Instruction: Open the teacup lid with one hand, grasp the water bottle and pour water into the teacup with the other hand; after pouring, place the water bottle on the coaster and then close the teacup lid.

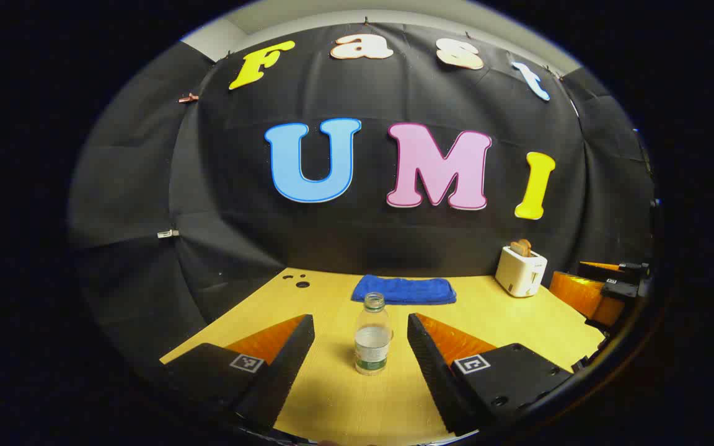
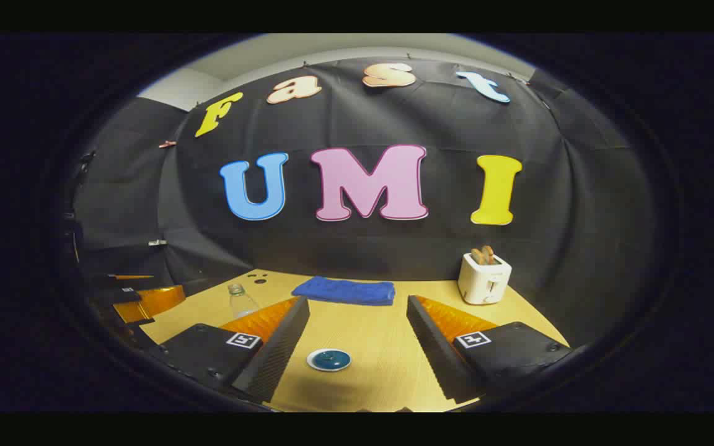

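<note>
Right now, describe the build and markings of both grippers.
The left gripper and right gripper look alike. Each has two long wedge-shaped fingers that taper toward the tips and have ribbed inner faces. Behind each finger is a blocky mount with small screw holes and a square black-and-white marker.

Clear plastic water bottle (image 1: 372, 337); matt wood table (image 1: 518, 322); fuzzy cloth towel (image 1: 404, 290).

Each tool, the left (image 1: 361, 347) at the bottom of the left gripper view and the right (image 2: 357, 344) at the bottom of the right gripper view, has two wedge-shaped ribbed fingers on blocky bodies bearing square black-and-white markers and small screw holes.
</note>
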{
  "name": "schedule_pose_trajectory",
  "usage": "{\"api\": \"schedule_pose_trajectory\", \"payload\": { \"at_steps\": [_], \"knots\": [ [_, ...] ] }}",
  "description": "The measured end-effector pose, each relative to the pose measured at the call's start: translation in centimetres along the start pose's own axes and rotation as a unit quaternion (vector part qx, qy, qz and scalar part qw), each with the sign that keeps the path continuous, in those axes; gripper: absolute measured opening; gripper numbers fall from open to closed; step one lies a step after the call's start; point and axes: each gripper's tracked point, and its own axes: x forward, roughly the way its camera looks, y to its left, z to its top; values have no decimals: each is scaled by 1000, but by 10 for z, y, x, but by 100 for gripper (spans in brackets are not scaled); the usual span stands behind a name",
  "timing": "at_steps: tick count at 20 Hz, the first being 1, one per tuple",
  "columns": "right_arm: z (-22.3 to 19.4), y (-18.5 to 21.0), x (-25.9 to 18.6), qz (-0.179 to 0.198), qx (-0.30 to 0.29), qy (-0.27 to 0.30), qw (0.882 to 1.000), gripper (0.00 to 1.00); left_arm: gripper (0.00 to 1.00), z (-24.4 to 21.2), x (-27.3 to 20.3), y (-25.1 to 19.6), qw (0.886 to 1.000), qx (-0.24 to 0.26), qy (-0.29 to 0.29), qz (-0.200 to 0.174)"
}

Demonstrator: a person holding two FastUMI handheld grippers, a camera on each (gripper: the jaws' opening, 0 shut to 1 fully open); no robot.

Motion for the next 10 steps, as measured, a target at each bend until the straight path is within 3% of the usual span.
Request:
{"api": "schedule_pose_trajectory", "payload": {
  "at_steps": [3,10],
  "knots": [
    [-20,2,7,11,-7,15,1000,98,95,-8,7,-9,999,-26,8,-18],
    [-41,8,17,20,-3,46,999,98,95,-15,22,-20,999,24,8,-35]
  ]
}}
